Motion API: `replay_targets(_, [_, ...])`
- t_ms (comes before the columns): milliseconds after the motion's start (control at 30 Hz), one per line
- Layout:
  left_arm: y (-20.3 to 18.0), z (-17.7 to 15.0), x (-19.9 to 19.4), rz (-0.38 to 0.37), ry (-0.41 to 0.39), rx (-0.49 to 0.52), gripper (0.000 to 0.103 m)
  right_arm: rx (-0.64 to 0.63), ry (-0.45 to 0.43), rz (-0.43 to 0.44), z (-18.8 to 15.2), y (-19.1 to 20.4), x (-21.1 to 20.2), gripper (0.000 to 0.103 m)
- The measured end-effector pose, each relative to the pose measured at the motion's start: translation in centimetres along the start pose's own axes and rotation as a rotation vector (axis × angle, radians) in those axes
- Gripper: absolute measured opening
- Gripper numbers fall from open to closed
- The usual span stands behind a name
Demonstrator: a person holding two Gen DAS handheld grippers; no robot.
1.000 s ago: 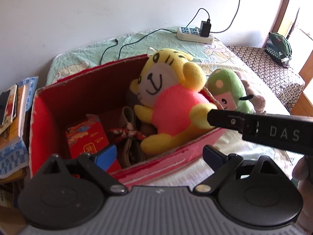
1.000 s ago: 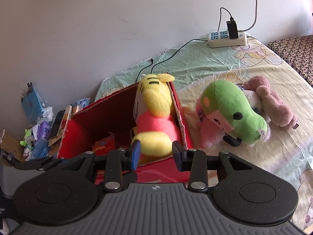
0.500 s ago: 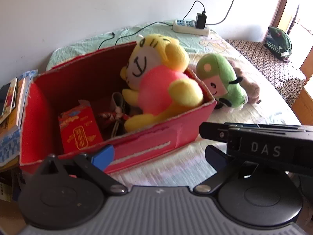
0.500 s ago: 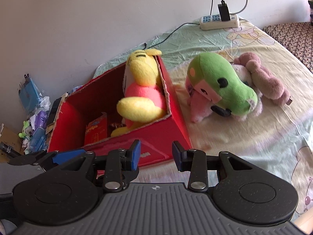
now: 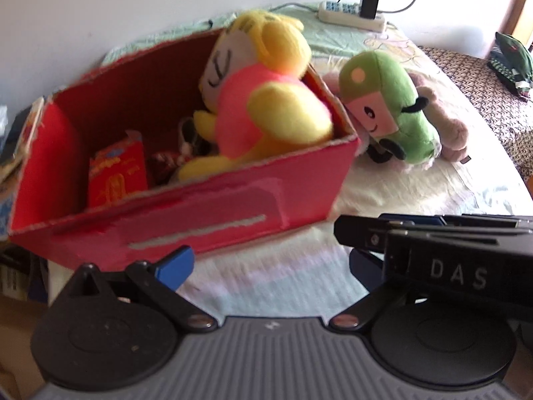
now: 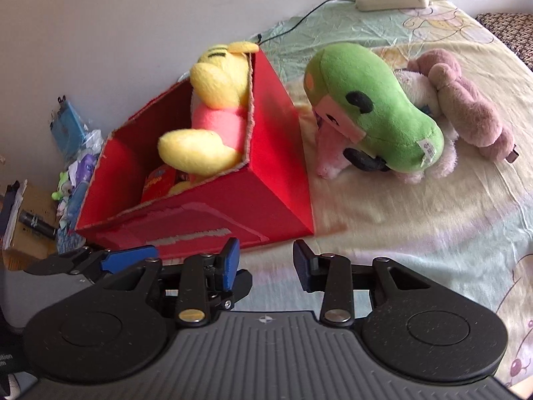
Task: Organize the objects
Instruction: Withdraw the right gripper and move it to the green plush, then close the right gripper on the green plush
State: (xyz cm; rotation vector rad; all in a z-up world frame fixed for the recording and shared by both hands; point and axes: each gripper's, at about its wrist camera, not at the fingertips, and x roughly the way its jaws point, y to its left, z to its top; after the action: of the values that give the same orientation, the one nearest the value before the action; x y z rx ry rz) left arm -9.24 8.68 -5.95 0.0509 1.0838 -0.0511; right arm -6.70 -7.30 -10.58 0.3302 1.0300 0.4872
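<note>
Left wrist view: left gripper [image 5: 269, 263] sits low over the bedsheet [image 5: 416, 193], fingers spread wide w/ nothing between them, blue pads showing. Right in front is the red cardboard box [image 5: 206, 206], open top, standing on the bed edge. Inside: yellow plush w/ pink shirt [image 5: 263, 100] leaning against the box's right wall, head sticking above the rim; a red packet [image 5: 116, 173] upright near the left-front; some dark item between them, too blurry to ID. Just outside the box's right wall lies a green plush [image 5: 386, 103], touching or nearly touching the corner, w/ a pinkish-brown plush [image 5: 443, 123] behind it. White power strip [image 5: 349, 16] w/ black charger plugged in near the wall. A black bar marked "DAS" crosses the lower right – the right gripper's side. Right wrist view: right gripper [image 6: 266, 260] also over the sheet, jaws parted w/ a clear gap, empty. Red box [image 6: 260, 180] is ahead-left, yellow plush [image 6: 213, 113] slumped against its near-right wall. Green plush [image 6: 376, 106] on the sheet right of the box, lying on a pale pink plush [image 6: 329, 156]; pinkish-brown one [image 6: 466, 106] beside it. Left gripper's blue-padded finger [image 6: 130, 256] pokes in at lower left. Clutter of small items [image 6: 76, 166] past the bed's left edge.
</note>
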Motion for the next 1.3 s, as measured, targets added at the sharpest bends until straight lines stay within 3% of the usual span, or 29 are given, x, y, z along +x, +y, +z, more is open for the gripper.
replay_targets(333, [-5.3, -0.6, 2.4, 0.003, 0.061, -0.058, 0.100, -0.002, 0.084, 0.046, 0.2, -5.5, -0.5, 0.040])
replay_targets(633, [-11.1, 0.2, 3.8, -0.125, 0.085, -0.082, 0.102, 0.067, 0.087, 0.065, 0.8, -12.9, -2.7, 0.040])
replay_targets(900, [-14.7, 1.1, 4.2, -0.162, 0.044, -0.043, 0.102, 0.152, 0.033, 0.085, 2.6, -18.2, -4.3, 0.039])
replay_targets(1000, [-15.0, 1.5, 4.1, -0.129, -0.007, -0.028, 0.102, 0.128, -0.006, 0.139, 3.7, -17.9, -4.9, 0.039])
replay_targets(1200, [-14.1, 3.9, 4.4, -0.080, -0.127, -0.035, 0.102, -0.040, -0.099, 0.246, 7.9, -14.9, -5.0, 0.041])
replay_targets(1300, [-13.8, 5.0, 5.3, -0.073, -0.145, -0.040, 0.102, -0.142, -0.098, 0.251, 9.5, -13.6, -4.1, 0.051])
